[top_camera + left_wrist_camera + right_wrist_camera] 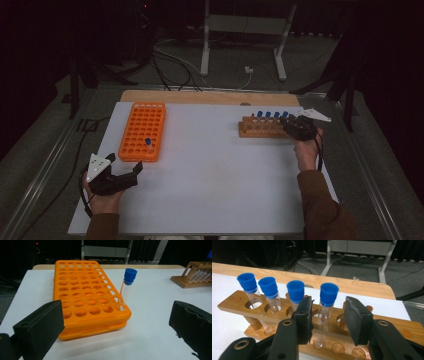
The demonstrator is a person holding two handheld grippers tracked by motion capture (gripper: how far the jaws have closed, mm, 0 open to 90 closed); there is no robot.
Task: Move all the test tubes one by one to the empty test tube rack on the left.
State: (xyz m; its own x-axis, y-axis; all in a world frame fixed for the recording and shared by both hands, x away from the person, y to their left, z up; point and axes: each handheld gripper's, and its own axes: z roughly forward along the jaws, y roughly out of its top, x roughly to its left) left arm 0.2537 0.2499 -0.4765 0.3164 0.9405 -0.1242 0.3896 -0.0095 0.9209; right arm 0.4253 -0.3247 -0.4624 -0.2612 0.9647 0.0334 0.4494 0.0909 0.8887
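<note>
An orange plastic rack (142, 131) lies at the table's left, with one blue-capped tube (148, 142) standing in its near right corner hole. My left gripper (125, 161) rests open just in front of it; in the left gripper view its jaws stand wide apart before the orange rack (82, 290) and the tube (126, 287). A wooden rack (262, 127) at the right holds several blue-capped tubes. My right gripper (292, 125) is at its right end. Open, the right gripper (329, 308) straddles the rightmost tube (328, 297) below its cap without touching it.
The white table top (215, 170) is bare between the two racks. Beyond its far wooden edge (210, 96) are cables and a metal stand's legs (205, 50) on the floor. The wooden rack (195, 277) shows far right in the left gripper view.
</note>
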